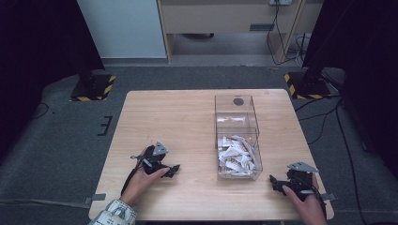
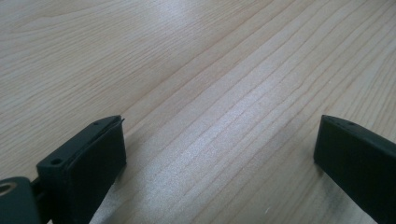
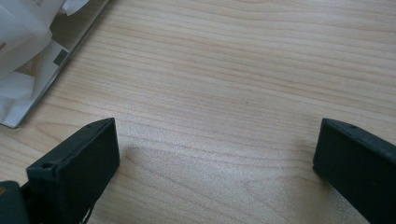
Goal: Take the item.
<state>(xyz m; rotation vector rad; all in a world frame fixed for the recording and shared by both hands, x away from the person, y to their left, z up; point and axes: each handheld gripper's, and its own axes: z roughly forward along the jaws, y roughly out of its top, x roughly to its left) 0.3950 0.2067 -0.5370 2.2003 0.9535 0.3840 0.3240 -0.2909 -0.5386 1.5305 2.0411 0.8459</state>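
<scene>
A clear box (image 1: 237, 136) stands right of the desk's (image 1: 178, 117) middle, its near end heaped with white paper packets (image 1: 236, 155), reachable from either side. The left gripper (image 1: 172, 169) and right gripper (image 1: 274, 182) rest near the desk's front edge, flanking the box, both with jaws wide and empty, probably poised to start.

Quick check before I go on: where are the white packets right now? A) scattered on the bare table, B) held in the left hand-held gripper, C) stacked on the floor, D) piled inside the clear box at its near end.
D: the white packets lie heaped inside the clear box, toward its near end, while the left hand-held gripper and right hand-held gripper both rest open on the table with nothing between their jaws.
</scene>
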